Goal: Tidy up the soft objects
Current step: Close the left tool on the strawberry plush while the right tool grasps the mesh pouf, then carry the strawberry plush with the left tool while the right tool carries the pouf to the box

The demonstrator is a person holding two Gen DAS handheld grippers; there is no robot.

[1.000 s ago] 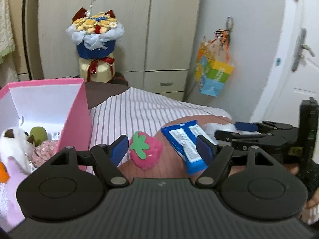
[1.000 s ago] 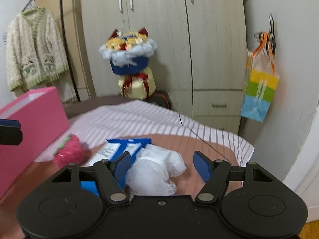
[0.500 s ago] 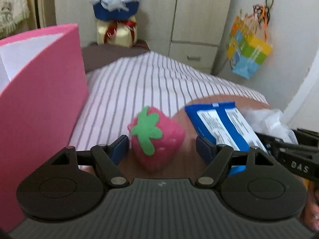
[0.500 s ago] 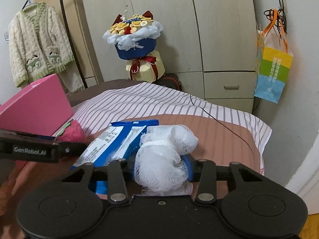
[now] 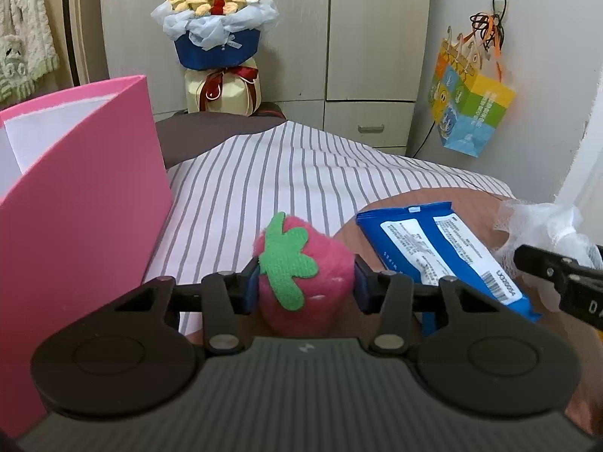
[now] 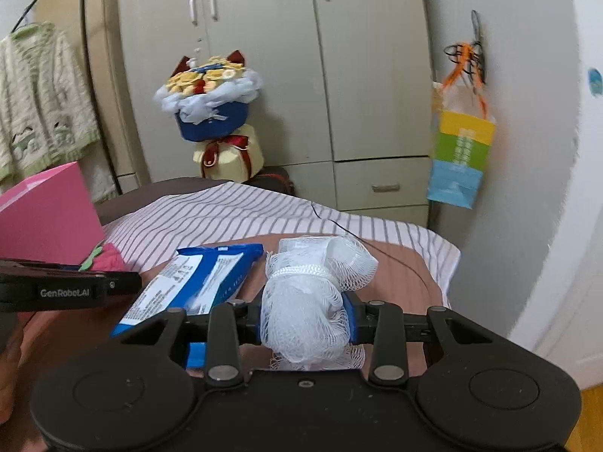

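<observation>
Both tools have gone from spread to closing since a second ago. Left tool (image 5: 306,282) dropped toward the bed; its jaws, wide apart then, are closing with the strawberry plush (image 5: 301,275) pinched between the blue pads. Right tool (image 6: 305,318) hardly shifted; its jaws are closing too, pads pressing into the white mesh bundle (image 6: 312,301), which squashes visibly between them.

Positions: plush sits on the bed (image 5: 264,173) at the edge of the striped sheet, just beside the pink box (image 5: 83,203) on its left. Mesh bundle lies on the brown part of the cover, right of the blue wipes packet (image 6: 199,282), touching or nearly touching it. Packet lies flat between the two gripped things, untouched.

Progress, as I judge it: early-to-middle. Two soft items are gripped, neither lifted clear nor in the box. Box interior is not visible from these angles, so cannot tell what is stored. Left to do: carry plush and bundle across into the box, release, then deal with the packet if it counts.
</observation>
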